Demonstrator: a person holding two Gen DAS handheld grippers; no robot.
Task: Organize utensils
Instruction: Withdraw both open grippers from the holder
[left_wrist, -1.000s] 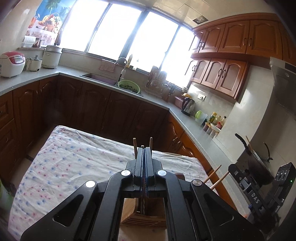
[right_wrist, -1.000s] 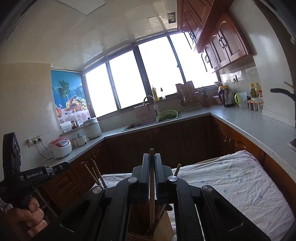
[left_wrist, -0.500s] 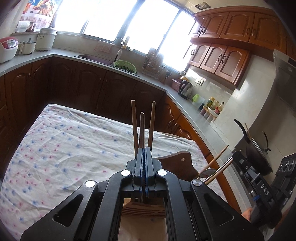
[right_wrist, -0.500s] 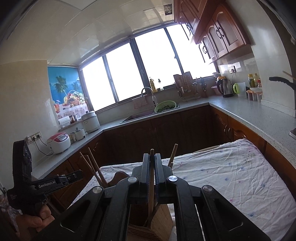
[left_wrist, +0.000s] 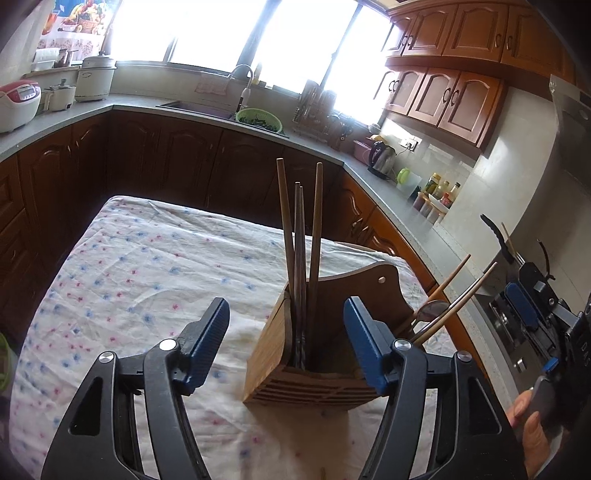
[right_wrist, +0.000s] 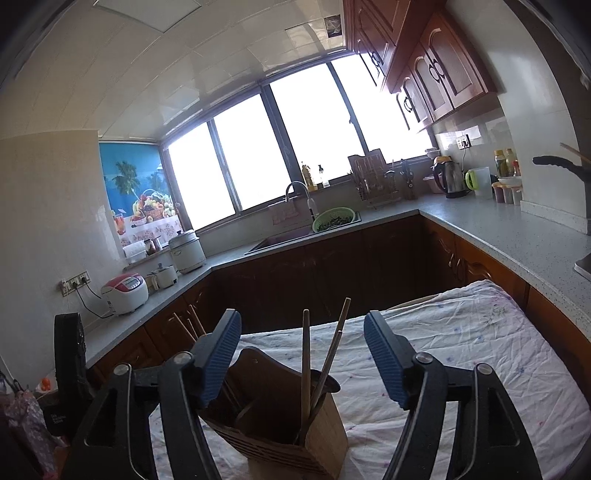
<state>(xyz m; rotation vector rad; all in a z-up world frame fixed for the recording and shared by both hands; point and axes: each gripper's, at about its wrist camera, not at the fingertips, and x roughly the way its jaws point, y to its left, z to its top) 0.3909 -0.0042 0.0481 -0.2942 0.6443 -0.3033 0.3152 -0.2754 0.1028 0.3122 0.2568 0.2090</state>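
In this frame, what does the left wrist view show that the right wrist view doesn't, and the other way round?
Left wrist only: the right gripper with its hand at the frame edge, and the spoon bowl beside the slanted chopsticks. Right wrist only: the ceiling, the fruit poster in full and the left gripper's body. Both: the wooden utensil holder on the floral cloth, chopsticks standing inside, each view's own jaws open.

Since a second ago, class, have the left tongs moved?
Yes. The left tongs, shut on the chopsticks then, are now open and drawn back from them; the chopsticks stand free in the wooden holder on the tablecloth.
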